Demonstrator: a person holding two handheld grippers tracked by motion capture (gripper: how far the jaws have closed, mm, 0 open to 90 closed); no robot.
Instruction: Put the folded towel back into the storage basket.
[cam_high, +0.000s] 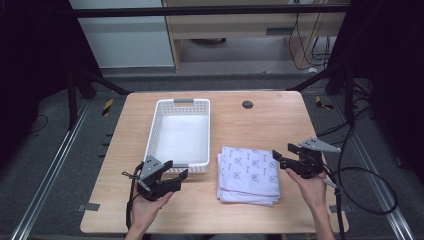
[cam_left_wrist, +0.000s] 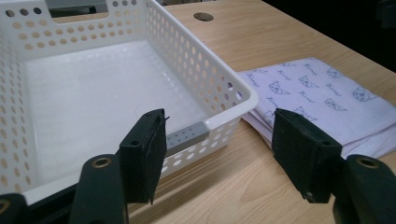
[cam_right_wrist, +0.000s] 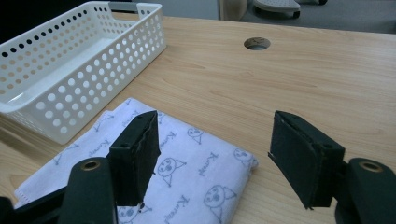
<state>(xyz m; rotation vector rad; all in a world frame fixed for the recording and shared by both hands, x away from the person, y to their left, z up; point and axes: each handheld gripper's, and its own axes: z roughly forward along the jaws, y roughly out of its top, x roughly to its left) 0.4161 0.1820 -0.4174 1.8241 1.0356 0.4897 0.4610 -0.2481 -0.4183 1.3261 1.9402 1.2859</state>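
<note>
Lying folded on the bench (cam_high: 250, 220), the printed cloth (cam_high: 249, 175) sits just beside the white basket (cam_high: 181, 131), near its corner. The left gripper (cam_high: 174, 176) hovers open at the basket's near wall; the right gripper (cam_high: 278, 156), jaws apart and empty, hangs over the cloth's far corner.

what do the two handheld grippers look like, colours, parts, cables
Both are black handheld tools. The left gripper and right gripper each carry a grey three-cornered plate on top and trail a black cable toward the table's near edge; the right one's loops off the table's right side. Up close, the jaws end in flat, rectangular black pads on arms with brass-coloured rivets. The forearms show no sleeves.
</note>
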